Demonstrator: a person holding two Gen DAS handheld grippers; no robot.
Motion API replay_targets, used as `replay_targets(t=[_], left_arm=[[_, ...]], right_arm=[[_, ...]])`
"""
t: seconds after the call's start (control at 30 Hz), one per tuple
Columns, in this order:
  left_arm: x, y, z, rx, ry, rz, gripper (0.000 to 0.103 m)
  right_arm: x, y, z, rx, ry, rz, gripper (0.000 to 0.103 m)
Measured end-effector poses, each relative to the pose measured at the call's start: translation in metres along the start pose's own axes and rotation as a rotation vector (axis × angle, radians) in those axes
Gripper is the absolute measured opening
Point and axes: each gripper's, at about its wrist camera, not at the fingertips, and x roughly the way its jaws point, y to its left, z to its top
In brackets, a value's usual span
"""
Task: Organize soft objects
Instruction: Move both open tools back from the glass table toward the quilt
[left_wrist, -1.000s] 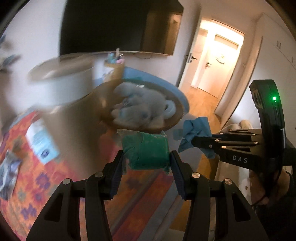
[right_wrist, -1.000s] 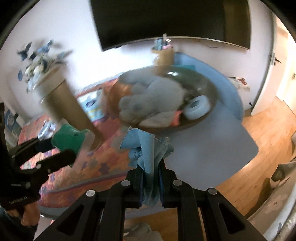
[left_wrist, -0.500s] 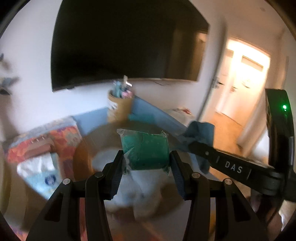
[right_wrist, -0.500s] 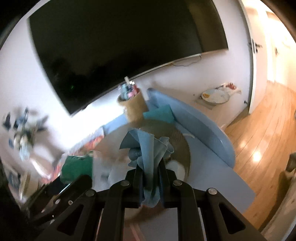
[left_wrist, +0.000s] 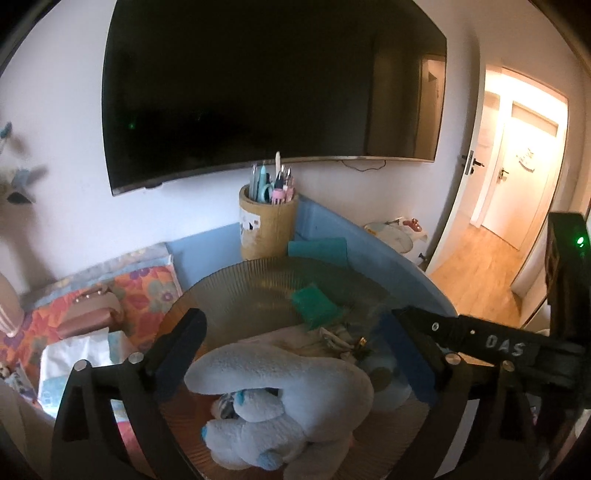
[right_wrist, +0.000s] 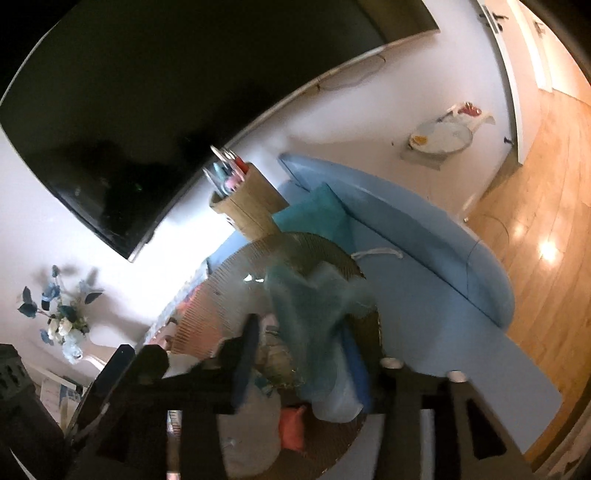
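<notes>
A ribbed glass bowl (left_wrist: 236, 291) sits on the blue table. In it lie a pale blue plush toy (left_wrist: 280, 398), small fabric pieces and a green wrapped pack (left_wrist: 316, 304) near the far side. My left gripper (left_wrist: 295, 350) is open and empty over the bowl. In the right wrist view my right gripper (right_wrist: 303, 354) is open over the same bowl (right_wrist: 221, 284), and the blue cloth (right_wrist: 310, 310) is blurred, loose between its fingers. The right gripper's arm (left_wrist: 480, 339) shows at the right of the left wrist view.
A wooden cup of pens and scissors (left_wrist: 267, 225) and a teal pad (left_wrist: 317, 249) stand behind the bowl. A patterned cloth with a tissue pack (left_wrist: 74, 365) lies left. A flower vase (right_wrist: 62, 325), a wall TV (left_wrist: 258, 85) and a doorway (left_wrist: 517, 177) are around.
Both grippers moved over the bowl and opened. The green pack left my left gripper and lies in the bowl. The blue cloth has come loose from my right gripper.
</notes>
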Motion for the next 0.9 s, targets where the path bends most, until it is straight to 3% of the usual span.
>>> replay_targets(t=[0.17, 0.4, 0.6, 0.67, 0.73, 0.9], left_arm=[[-0.014, 0.004, 0.006, -0.026, -0.023, 0.021, 0.102], [-0.063, 0.003, -0.005, -0.02, -0.015, -0.143, 0.102], [-0.124, 0.019, -0.03, -0.026, 0.014, -0.33, 0.102], [-0.139, 0.03, -0.041, -0.023, 0.062, -0.435, 0.102], [-0.149, 0.043, -0.053, -0.016, 0.108, -0.494, 0.102], [-0.179, 0.092, -0.083, 0.0, 0.136, -0.451, 0.102]], right_arm=[[-0.01, 0.007, 0.004, -0.009, -0.013, 0.006, 0.069], [-0.054, 0.005, -0.016, 0.036, -0.078, 0.074, 0.077], [-0.087, 0.02, -0.068, -0.051, -0.062, 0.073, 0.08], [-0.091, 0.03, -0.088, -0.099, -0.034, 0.063, 0.08], [-0.09, 0.041, -0.111, -0.149, 0.001, 0.058, 0.08], [-0.081, 0.081, -0.169, -0.346, 0.112, 0.058, 0.08]])
